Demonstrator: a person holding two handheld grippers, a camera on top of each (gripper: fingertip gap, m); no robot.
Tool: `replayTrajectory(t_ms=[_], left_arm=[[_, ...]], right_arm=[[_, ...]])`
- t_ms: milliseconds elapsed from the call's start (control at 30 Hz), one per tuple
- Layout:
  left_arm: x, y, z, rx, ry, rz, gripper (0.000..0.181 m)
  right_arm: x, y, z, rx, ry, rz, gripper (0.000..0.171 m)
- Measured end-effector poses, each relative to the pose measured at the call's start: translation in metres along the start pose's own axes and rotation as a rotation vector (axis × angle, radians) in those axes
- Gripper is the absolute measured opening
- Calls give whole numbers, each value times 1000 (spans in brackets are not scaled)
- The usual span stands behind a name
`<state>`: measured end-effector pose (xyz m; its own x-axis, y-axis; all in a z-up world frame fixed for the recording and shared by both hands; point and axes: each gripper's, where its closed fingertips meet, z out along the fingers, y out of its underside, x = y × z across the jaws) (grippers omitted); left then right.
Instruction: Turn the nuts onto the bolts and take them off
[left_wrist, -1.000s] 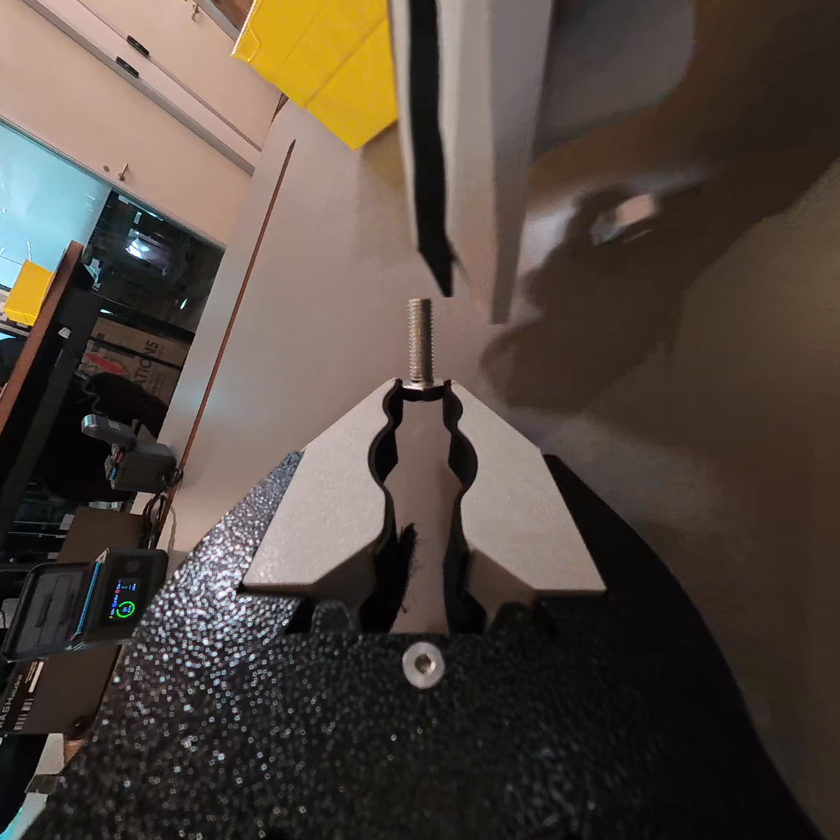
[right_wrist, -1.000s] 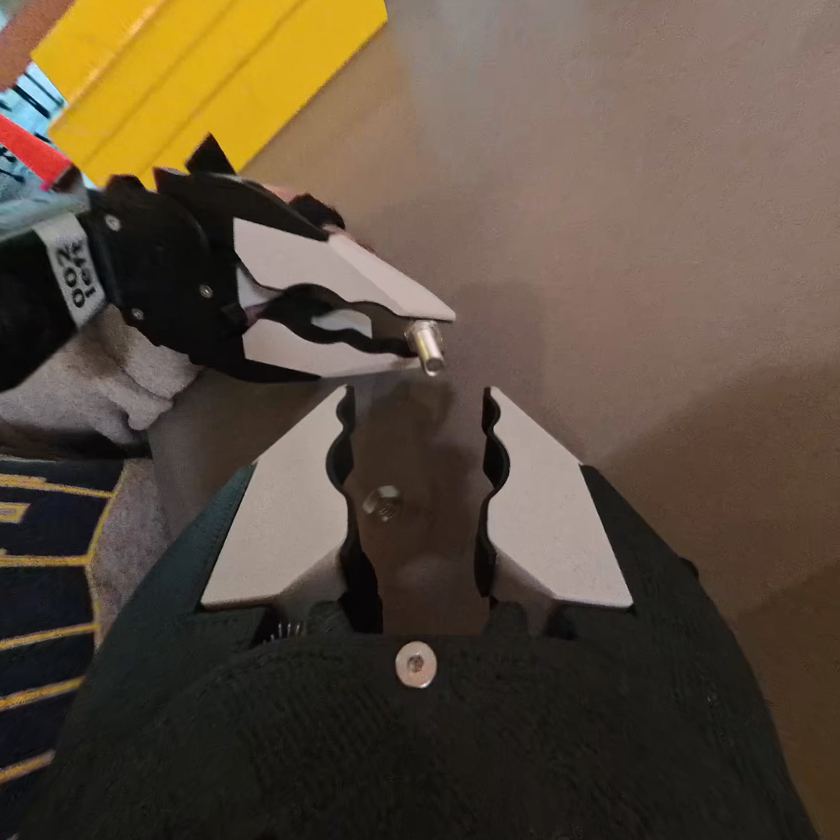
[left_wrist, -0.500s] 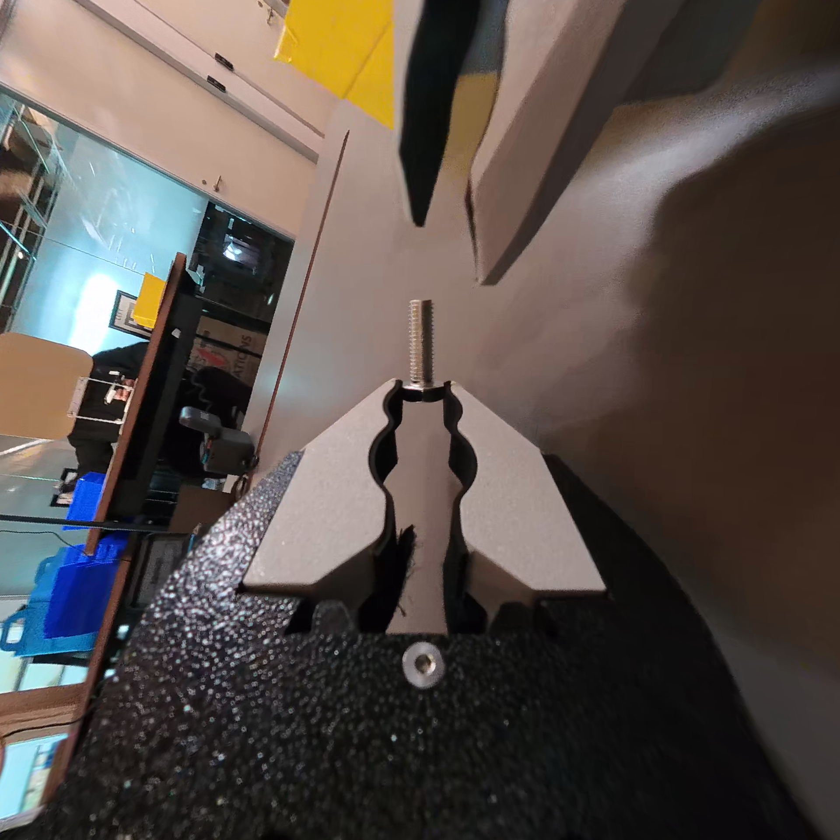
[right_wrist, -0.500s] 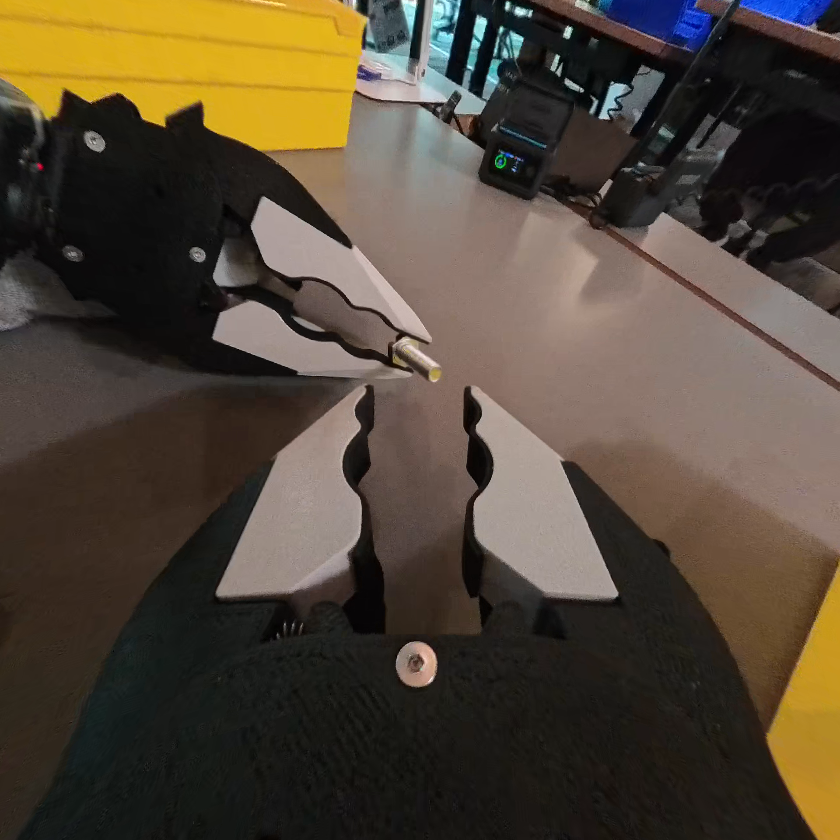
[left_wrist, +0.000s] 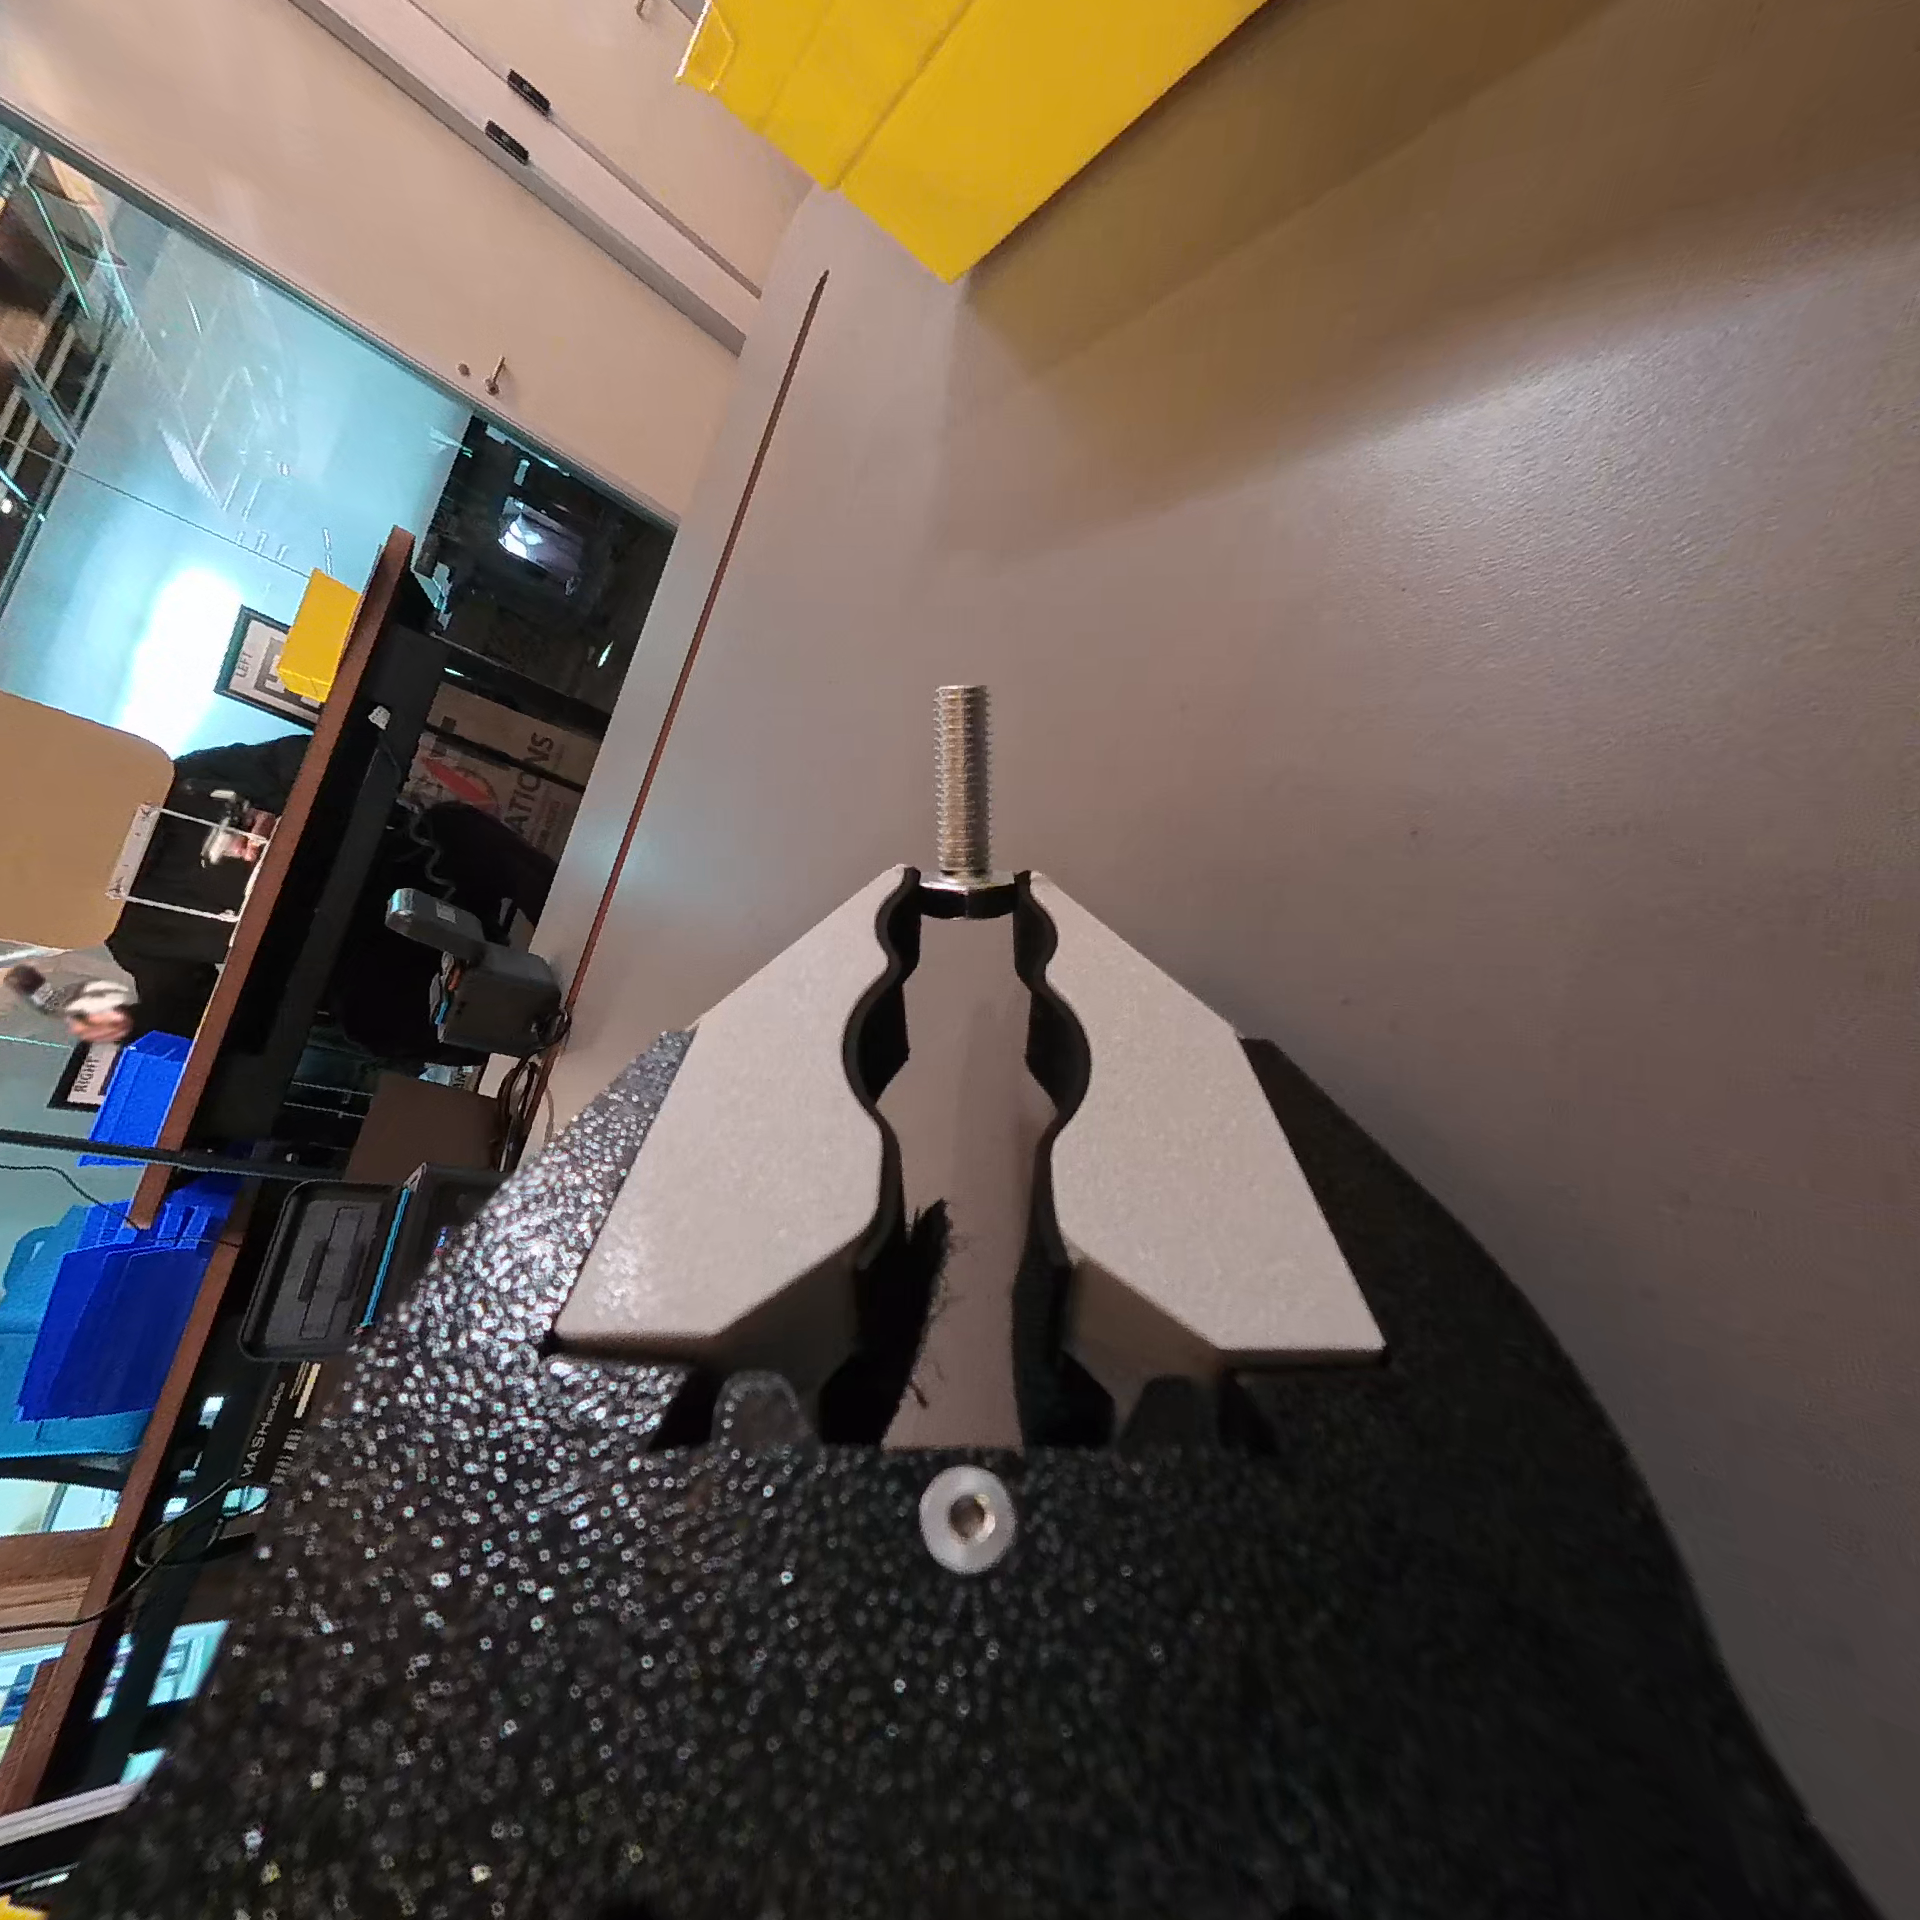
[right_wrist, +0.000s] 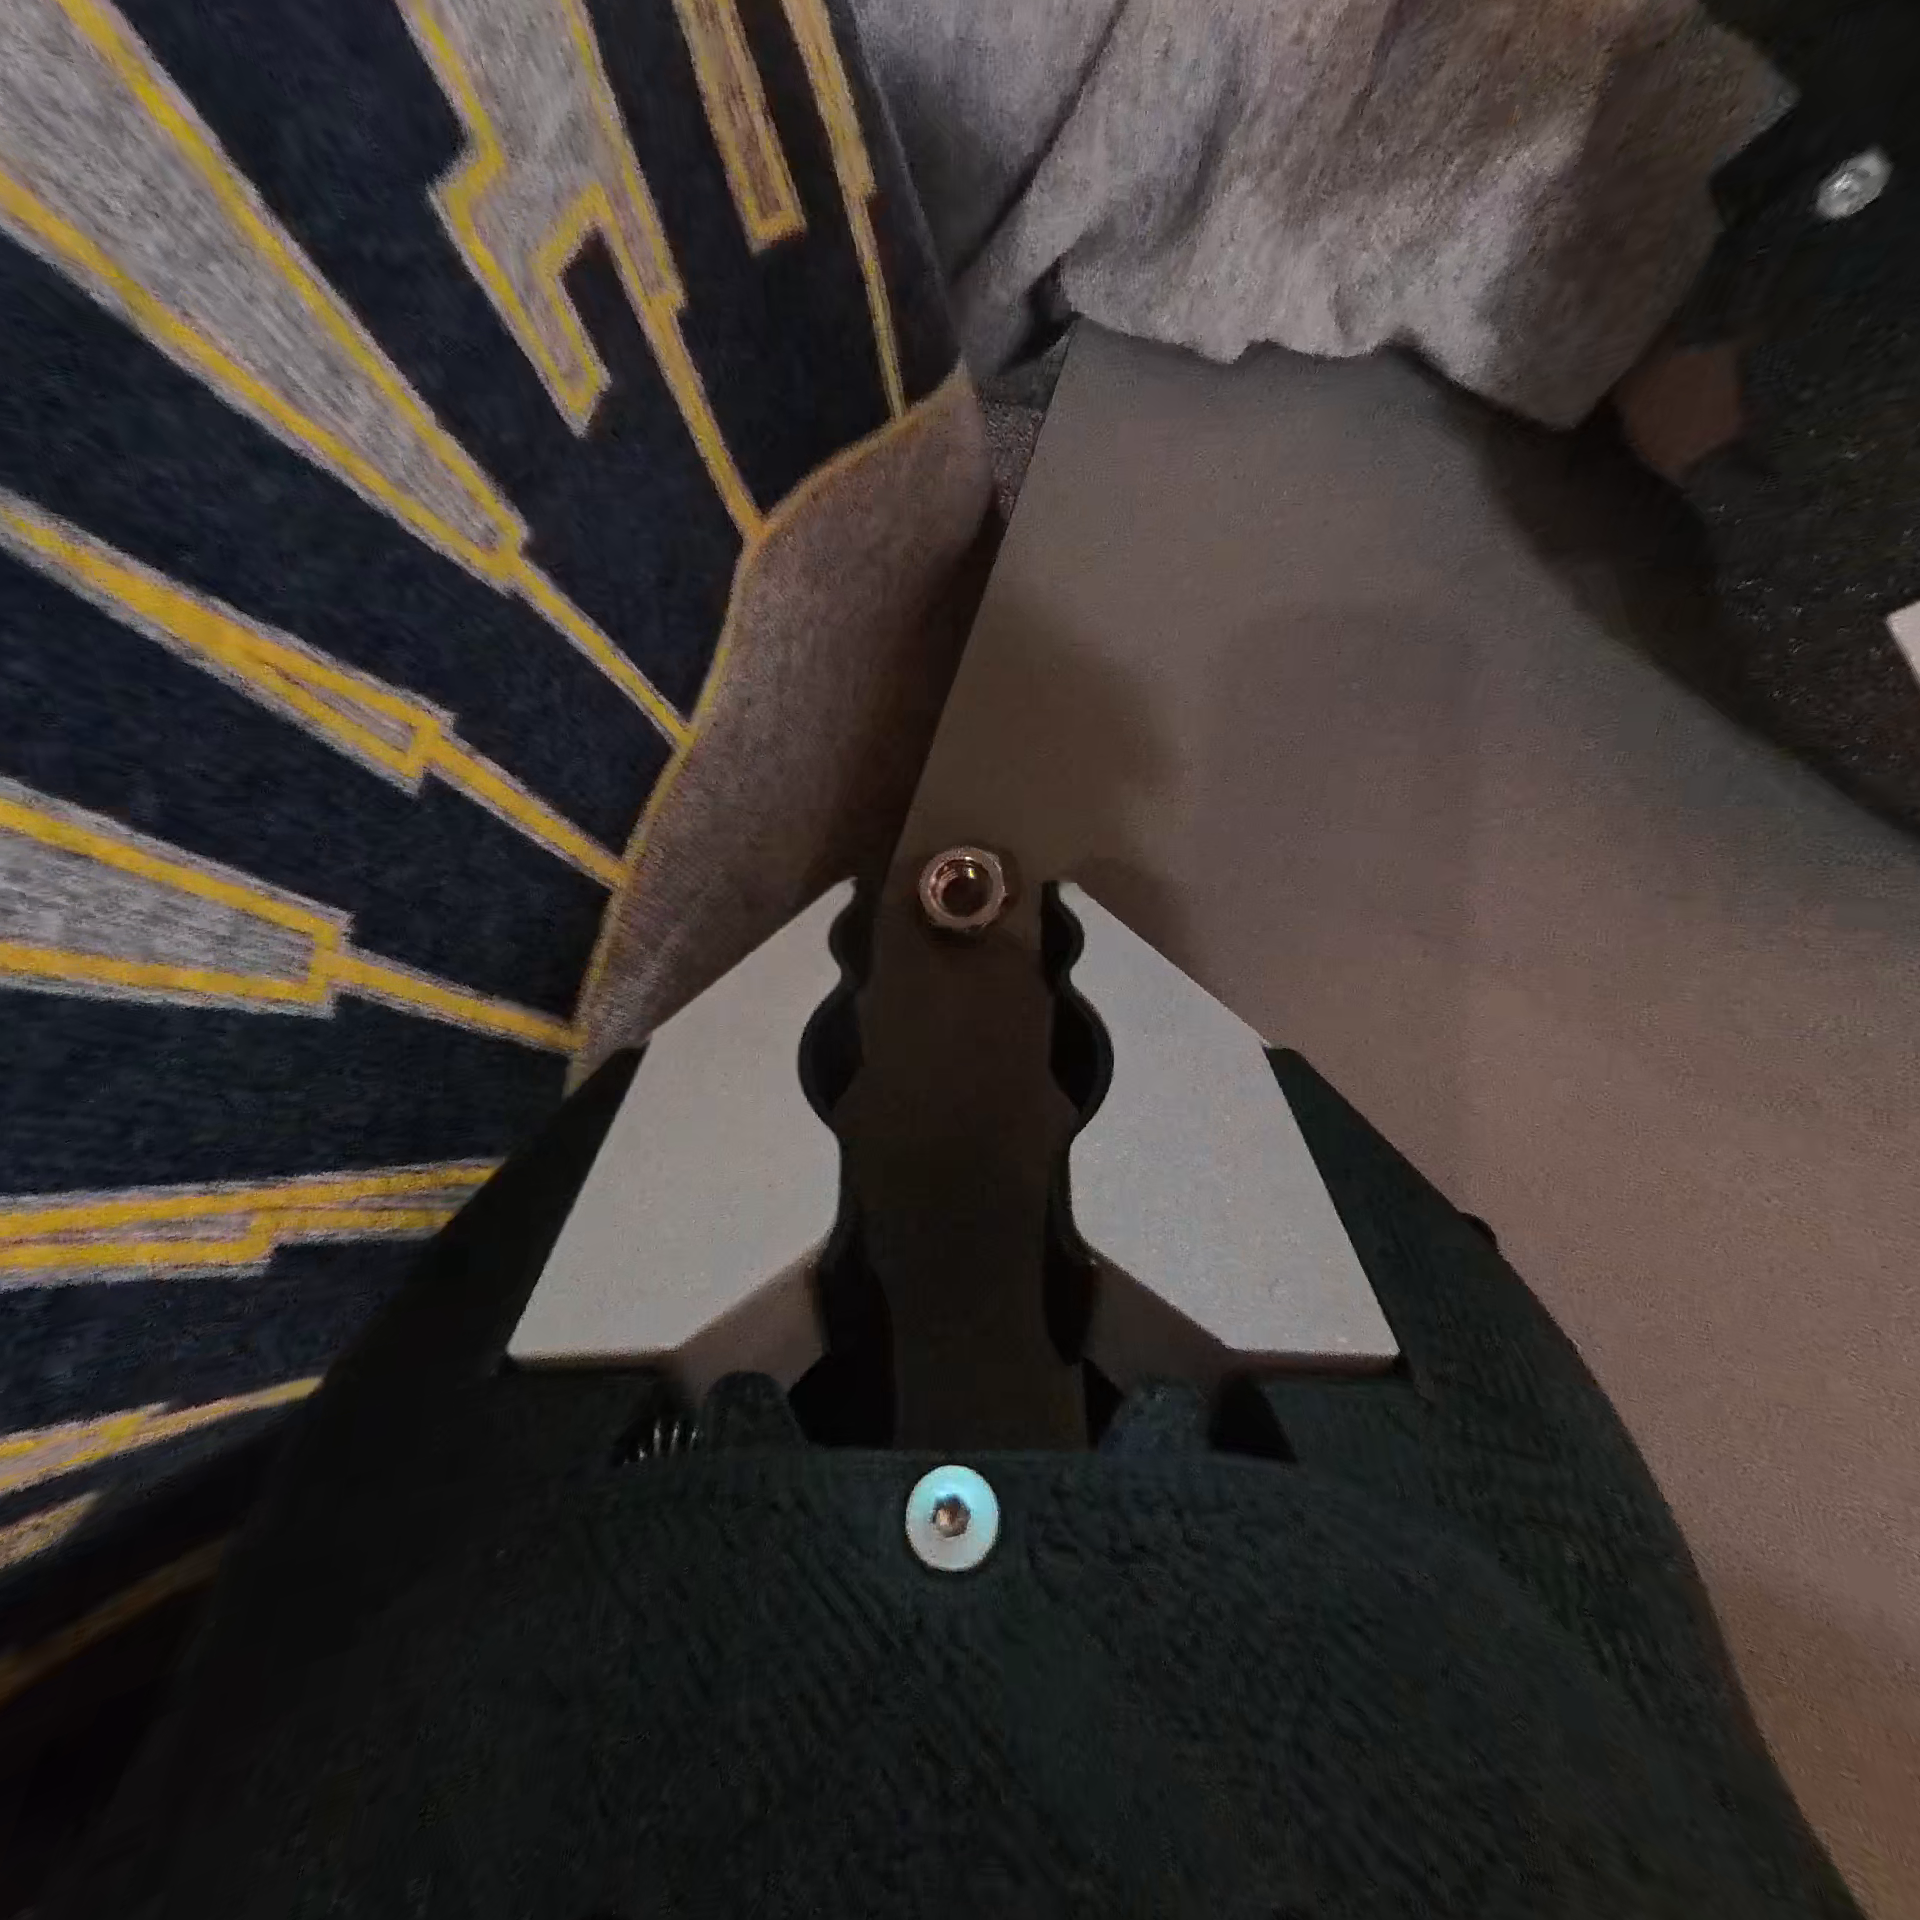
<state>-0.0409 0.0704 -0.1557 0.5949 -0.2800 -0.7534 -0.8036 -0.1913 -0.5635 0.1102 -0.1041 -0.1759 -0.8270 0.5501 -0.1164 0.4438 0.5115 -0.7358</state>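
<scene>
My left gripper (left_wrist: 966, 891) is shut on the head of a silver bolt (left_wrist: 963, 774). The threaded shaft sticks straight out past the fingertips, above the grey table (left_wrist: 1455, 831). In the right wrist view my right gripper (right_wrist: 951, 894) points down at the table near its front edge. A small nut (right_wrist: 962, 890) lies flat on the table (right_wrist: 1403, 831) between the fingertips, with its hole facing the camera. The jaws stand open on either side of the nut, with a small gap on each side. The right gripper does not show in the left wrist view.
A yellow bin (left_wrist: 987, 114) stands at the far end of the table. A small device with a screen (left_wrist: 322, 1268) sits at the table's left edge. A person's dark patterned top (right_wrist: 312, 571) and grey sleeve (right_wrist: 1299, 208) are close to the right gripper. The left gripper's black body (right_wrist: 1808, 520) shows at upper right. Spacing between my two grippers at the tips: around 25 cm.
My right gripper has left the bolt's tip, swung down to the table's near edge and now straddles the nut, its jaws a little narrower. The left gripper still holds the bolt.
</scene>
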Motion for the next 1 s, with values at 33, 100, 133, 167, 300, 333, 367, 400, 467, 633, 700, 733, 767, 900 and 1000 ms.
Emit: replayTrajectory(t_ms=[33, 100, 133, 167, 300, 333, 367, 400, 467, 633, 700, 733, 767, 900, 1000], left_arm=[[0, 0, 0, -1, 0, -1, 16], [0, 0, 1, 0, 1, -2, 16], [0, 0, 1, 0, 3, -5, 16], [-1, 0, 1, 0, 4, -9, 16], [-2, 0, 2, 1, 9, -21, 16], [-2, -1, 2, 1, 9, -22, 16], [-2, -1, 2, 0, 10, -23, 16], [-2, -1, 3, -1, 10, -24, 16], [-2, -1, 3, 1, 13, -31, 16], [-1, -2, 4, 10, 28, -64, 16], [-1, -3, 4, 12, 30, -69, 16], [-1, -3, 4, 12, 31, -70, 16], [-1, -3, 5, 12, 32, -73, 16], [0, -4, 5, 13, 34, -83, 16], [0, -5, 5, 13, 35, -87, 16]], right_arm=[[0, -2, 1, 10, 1, 4, 31], [4, -2, 4, 9, 26, 2, 17], [8, -2, 3, 4, 50, 11, 17], [13, -2, -2, -3, 91, 22, 17], [65, -41, -97, 150, 654, 0, 17], [79, -55, -151, 243, 914, -15, 16], [85, -60, -211, 345, 1166, 11, 16], [84, -52, -266, 429, 1376, 89, 16], [82, 2, -330, 377, 1598, 320, 16], [90, 158, -291, -167, 1172, 852, 16], [91, 186, -269, -275, 1003, 910, 16], [89, 194, -257, -323, 912, 931, 16], [87, 201, -249, -362, 850, 950, 16], [93, 193, -240, -358, 779, 955, 21], [95, 172, -258, -328, 903, 931, 68]])
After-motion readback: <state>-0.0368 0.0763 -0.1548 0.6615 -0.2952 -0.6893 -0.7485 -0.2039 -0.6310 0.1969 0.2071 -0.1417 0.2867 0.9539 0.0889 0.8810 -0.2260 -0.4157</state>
